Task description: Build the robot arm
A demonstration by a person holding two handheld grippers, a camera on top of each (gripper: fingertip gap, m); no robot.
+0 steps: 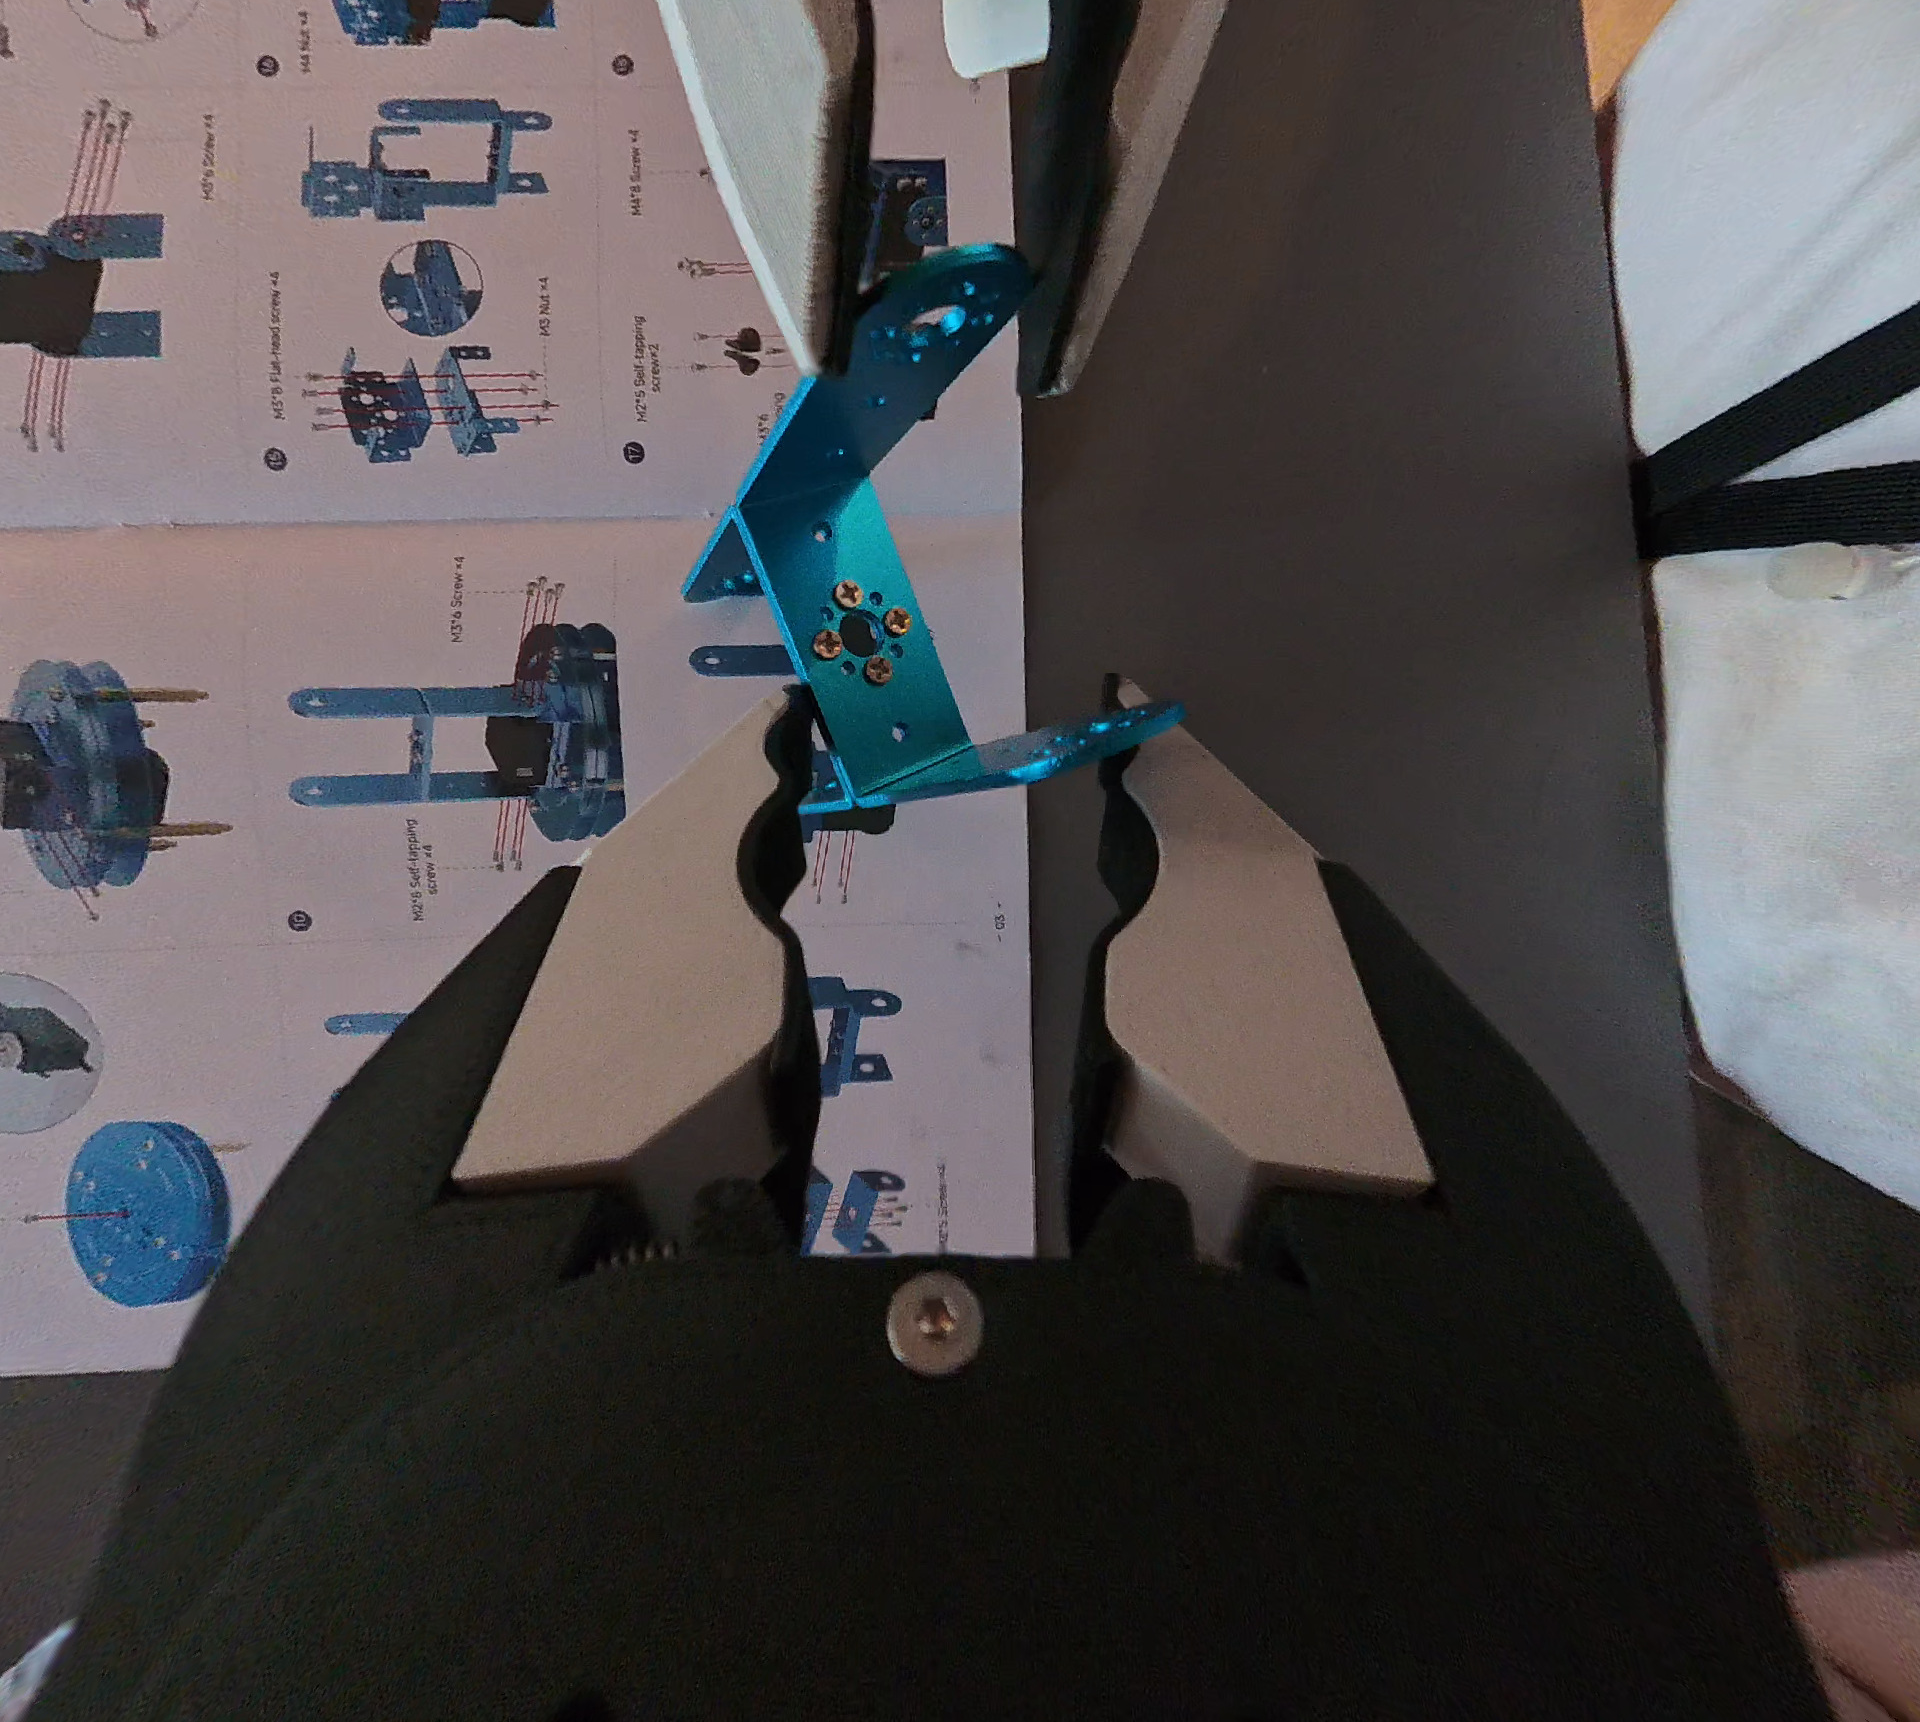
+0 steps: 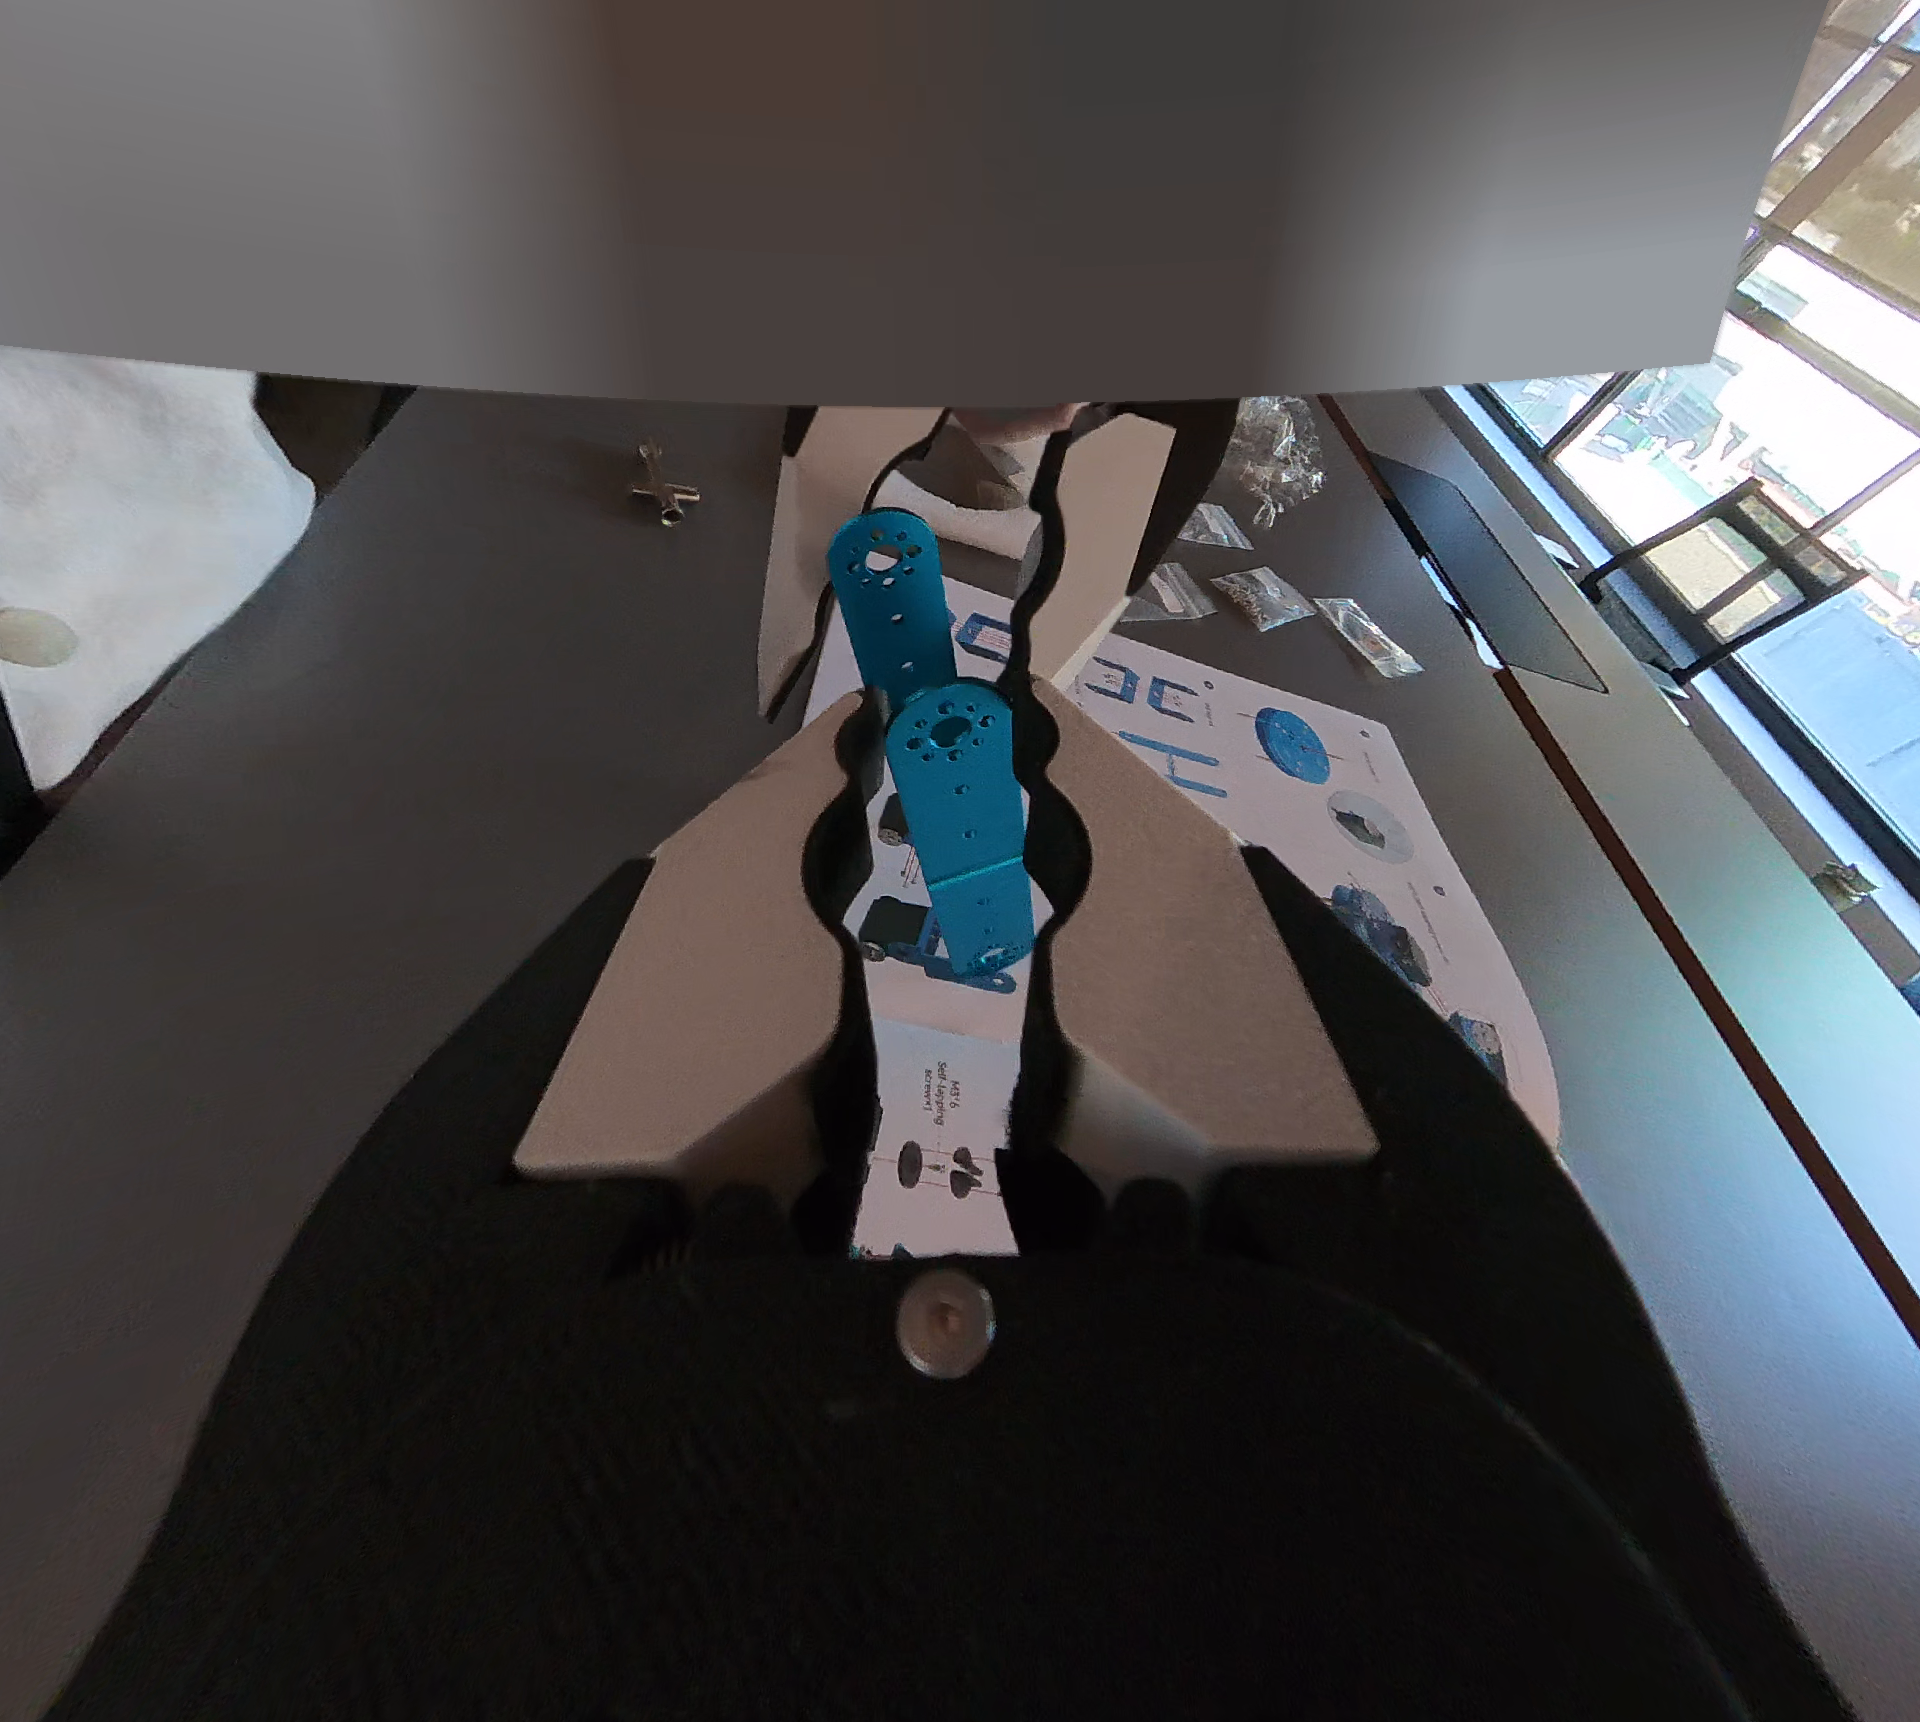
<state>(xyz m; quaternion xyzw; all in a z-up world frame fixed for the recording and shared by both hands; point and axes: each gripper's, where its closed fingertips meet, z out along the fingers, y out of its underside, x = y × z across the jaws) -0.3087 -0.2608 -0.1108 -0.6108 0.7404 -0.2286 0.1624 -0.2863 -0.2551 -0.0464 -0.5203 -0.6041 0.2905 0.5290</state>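
A blue metal U-bracket [image 1: 852, 592] with four brass screws in its middle plate hangs tilted above the table. My right gripper [image 2: 945, 706] is shut on one rounded arm of the bracket [image 2: 956, 799]. In the left wrist view it reaches in from the top [image 1: 930, 353]. My left gripper [image 1: 956, 706] is open, and the bracket's other arm lies between its fingertips. In the right wrist view its white fingers [image 2: 1101, 550] stand apart on either side of the far arm.
A printed assembly sheet [image 1: 312, 529] lies on the dark table [image 1: 1299, 529] under both grippers. A metal cross wrench [image 2: 665, 483] and small bags of parts [image 2: 1268, 597] lie farther off. A white bag with black straps [image 1: 1766, 322] is beside the table. Windows [image 2: 1818, 529] are at the right. Tip to tip, the grippers are about 7 cm apart. The metal cross wrench [image 2: 665, 483] is about 15 cm from my left fingertips.
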